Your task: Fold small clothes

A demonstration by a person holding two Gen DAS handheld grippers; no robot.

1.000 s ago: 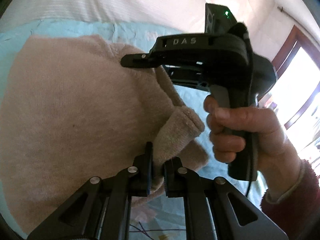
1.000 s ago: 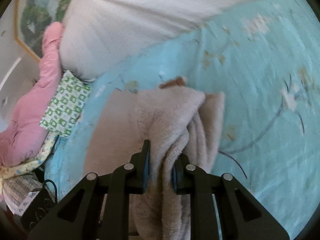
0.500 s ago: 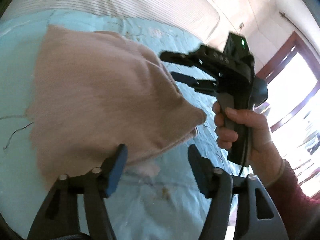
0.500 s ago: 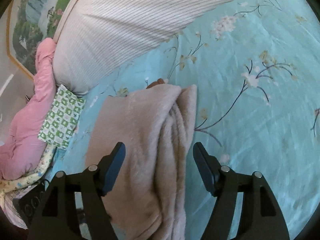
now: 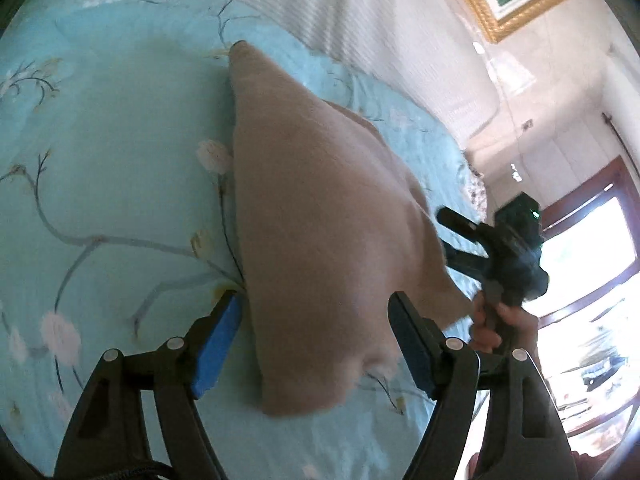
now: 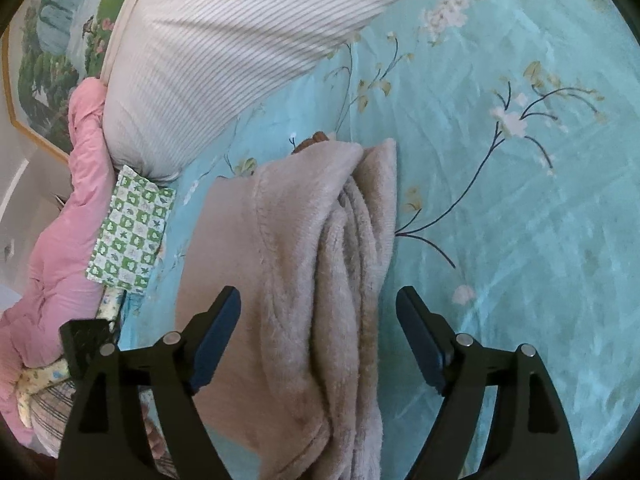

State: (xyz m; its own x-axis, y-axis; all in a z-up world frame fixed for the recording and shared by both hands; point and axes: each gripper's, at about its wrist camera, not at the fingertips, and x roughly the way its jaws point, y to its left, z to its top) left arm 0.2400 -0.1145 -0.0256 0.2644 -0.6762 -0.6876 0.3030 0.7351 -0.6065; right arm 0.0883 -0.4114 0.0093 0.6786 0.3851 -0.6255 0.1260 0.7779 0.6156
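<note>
One beige garment, lying flat, long axis running away

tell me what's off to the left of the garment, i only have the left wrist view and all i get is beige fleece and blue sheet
Observer: In the right wrist view, a green-and-white checked cloth lies on the bedsheet just left of the beige garment.
Operator: anything behind that
Observer: A pink quilted garment is bunched up beyond the checked cloth.
Operator: is the folded edge tidy
Observer: On the garment's right side, several fleece layers show stacked in ridges.
Operator: right gripper let go?
Observer: The right gripper has its jaws opening, pads clear of the fleece between them.
</note>
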